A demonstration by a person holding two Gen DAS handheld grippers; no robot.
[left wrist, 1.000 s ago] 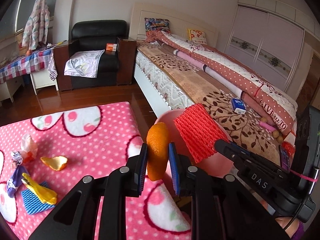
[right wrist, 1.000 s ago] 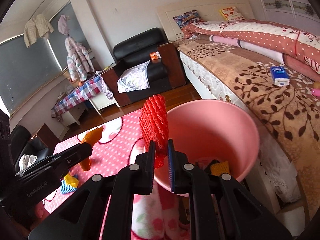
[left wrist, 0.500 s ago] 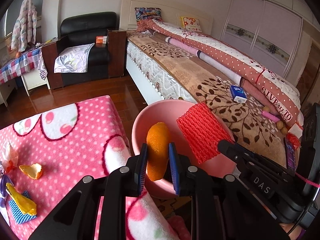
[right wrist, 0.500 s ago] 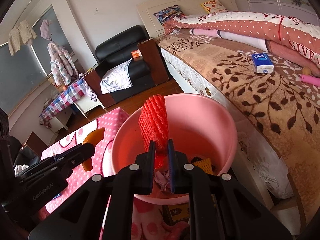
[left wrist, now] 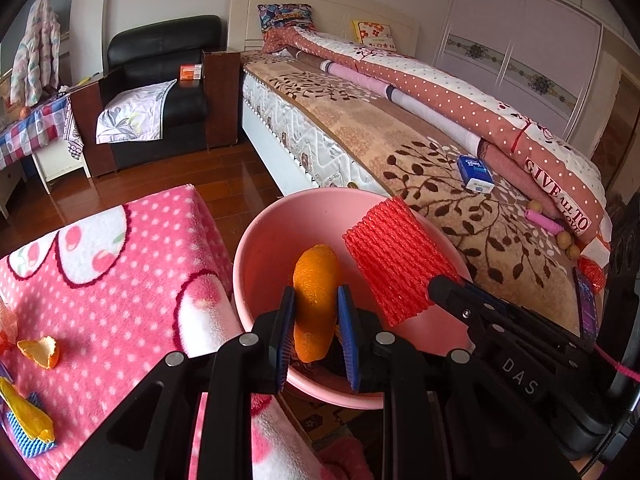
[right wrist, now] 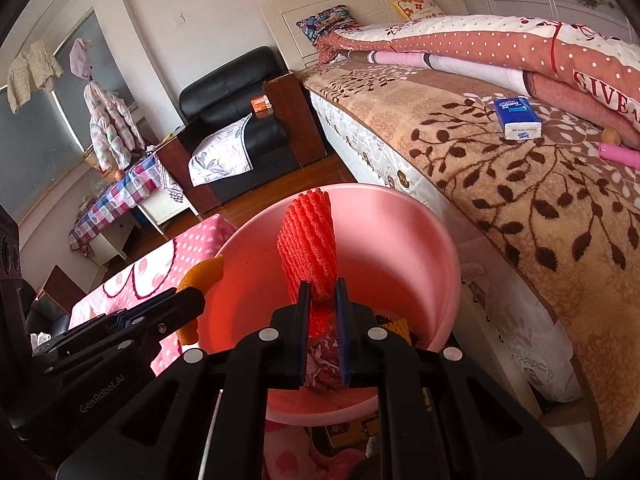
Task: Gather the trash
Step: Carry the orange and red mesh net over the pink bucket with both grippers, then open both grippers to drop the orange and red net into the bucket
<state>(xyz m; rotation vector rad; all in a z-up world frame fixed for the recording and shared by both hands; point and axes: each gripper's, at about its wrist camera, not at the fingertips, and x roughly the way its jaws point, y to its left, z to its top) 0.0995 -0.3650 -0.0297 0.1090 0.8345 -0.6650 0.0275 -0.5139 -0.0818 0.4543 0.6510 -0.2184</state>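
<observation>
My left gripper [left wrist: 315,310] is shut on an orange peel [left wrist: 314,298] and holds it over the open pink bucket [left wrist: 272,232]. My right gripper [right wrist: 322,300] is shut on a red foam fruit net [right wrist: 308,246], also over the pink bucket [right wrist: 400,232]. The net shows in the left wrist view [left wrist: 396,262] and the peel in the right wrist view [right wrist: 202,276]. Trash lies at the bucket's bottom [right wrist: 324,356]. More trash lies on the pink dotted blanket [left wrist: 120,292]: an orange peel piece [left wrist: 40,352] and a yellow scrap on a blue net [left wrist: 26,420].
A bed [left wrist: 420,152] with a brown leaf blanket runs along the right, with a blue tissue pack [left wrist: 475,173] on it. A black armchair [left wrist: 160,80] and a checkered table [left wrist: 28,128] stand at the back. Wood floor [left wrist: 180,184] lies between.
Both grippers moved from beside the blanket's edge to over the bucket, carrying the peel and the net. The bucket's inside now shows beneath them.
</observation>
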